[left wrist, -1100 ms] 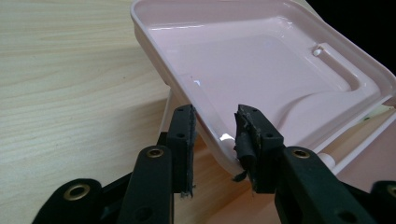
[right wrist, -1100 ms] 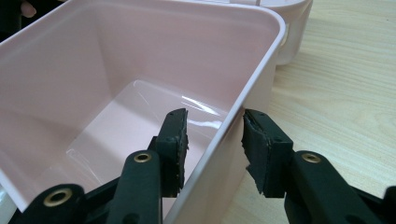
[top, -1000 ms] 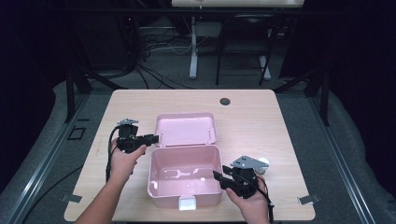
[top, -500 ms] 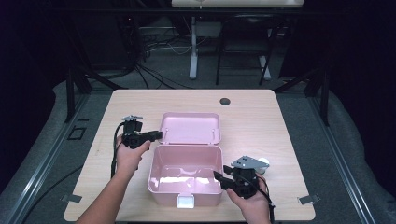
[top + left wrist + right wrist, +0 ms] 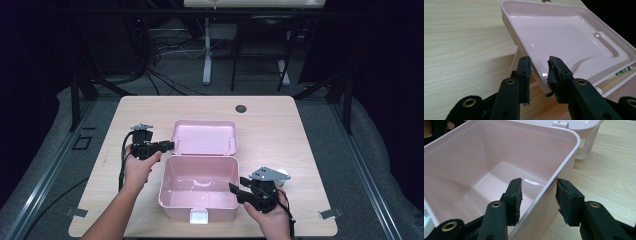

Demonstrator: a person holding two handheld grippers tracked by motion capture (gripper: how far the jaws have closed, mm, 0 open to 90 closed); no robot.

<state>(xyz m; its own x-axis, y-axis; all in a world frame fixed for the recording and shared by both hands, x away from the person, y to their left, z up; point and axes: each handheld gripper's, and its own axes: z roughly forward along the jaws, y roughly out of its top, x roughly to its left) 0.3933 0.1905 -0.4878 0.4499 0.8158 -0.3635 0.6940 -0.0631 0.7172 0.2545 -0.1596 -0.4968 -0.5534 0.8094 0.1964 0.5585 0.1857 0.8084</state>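
Note:
An open pink plastic box stands near the table's front, empty inside, its lid tipped back behind it. My left gripper is at the lid's left edge. In the left gripper view it is open, with the lid's rim running between the jaws, nearer the right one. My right gripper is at the box's right side. It is open in the right gripper view and straddles the box's wall, one jaw inside, one outside, neither touching.
The box has a white latch on its front and a handle under the lid. A small white object lies just behind my right gripper. A dark hole sits near the wooden table's far edge.
My left gripper has moved right, up to the lid's edge. The box and lid have shifted slightly to the right. My right gripper has stayed at the box's right wall.

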